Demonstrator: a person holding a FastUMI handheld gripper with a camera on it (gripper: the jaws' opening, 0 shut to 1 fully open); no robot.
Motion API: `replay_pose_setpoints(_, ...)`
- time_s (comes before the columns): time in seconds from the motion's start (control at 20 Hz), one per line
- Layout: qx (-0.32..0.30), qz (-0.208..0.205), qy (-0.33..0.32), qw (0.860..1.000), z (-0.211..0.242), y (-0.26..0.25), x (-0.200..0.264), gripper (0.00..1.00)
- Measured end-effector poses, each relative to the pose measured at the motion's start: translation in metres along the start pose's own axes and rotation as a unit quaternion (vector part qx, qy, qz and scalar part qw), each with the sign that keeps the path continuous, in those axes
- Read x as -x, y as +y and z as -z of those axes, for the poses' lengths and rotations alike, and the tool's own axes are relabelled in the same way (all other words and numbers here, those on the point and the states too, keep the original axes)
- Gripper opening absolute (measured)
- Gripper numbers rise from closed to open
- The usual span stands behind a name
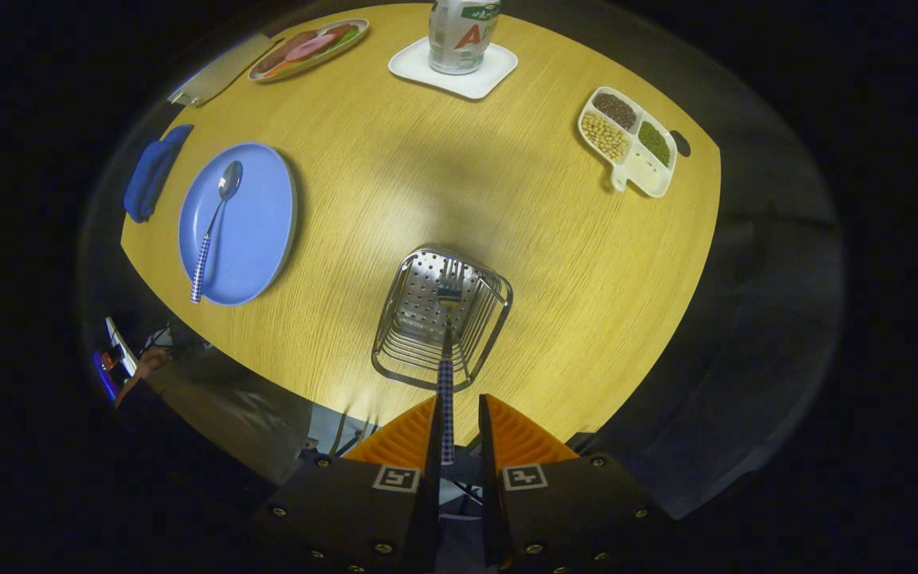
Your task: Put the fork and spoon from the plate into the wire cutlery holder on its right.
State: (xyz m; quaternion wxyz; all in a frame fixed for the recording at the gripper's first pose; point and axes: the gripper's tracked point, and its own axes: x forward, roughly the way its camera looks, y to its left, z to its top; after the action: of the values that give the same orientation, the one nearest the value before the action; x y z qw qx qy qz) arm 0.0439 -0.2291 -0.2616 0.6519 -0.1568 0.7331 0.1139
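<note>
Fork (448,351) hangs tines-down over the holder (440,317), handle between the fingers of the gripper (456,426); jaws narrow, but the handle lies against one finger with a gap on the other side, so the grip can't be judged. Risk: tines catch the wire rim, or the fork slips and drops outside. Spoon (213,227) lies on the plate (264,239), at ten o'clock from holder, not yet moved. Divided tray (630,143) at two o'clock, well apart.
</note>
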Motion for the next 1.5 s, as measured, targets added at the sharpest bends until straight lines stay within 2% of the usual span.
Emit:
replay_pose_setpoints(0.15, -0.03, 0.014, -0.06, 0.998, -0.005, -0.001, 0.02, 0.23)
replay_pose_setpoints(0.4, -0.059, -0.024, -0.14, 0.988, -0.003, 0.051, 0.053, 0.23)
replay_pose_setpoints(0.55, -0.073, -0.052, -0.178, 0.98, -0.009, 0.094, 0.049, 0.23)
replay_pose_setpoints(0.7, -0.089, -0.076, -0.182, 0.976, -0.008, 0.141, 0.026, 0.23)
replay_pose_setpoints(0.95, -0.071, -0.093, -0.166, 0.979, -0.003, 0.206, -0.008, 0.23)
replay_pose_setpoints(1.3, -0.07, -0.111, -0.162, 0.978, -0.016, 0.258, -0.021, 0.23)
replay_pose_setpoints(1.5, -0.045, -0.114, -0.161, 0.979, -0.028, 0.277, -0.017, 0.23)
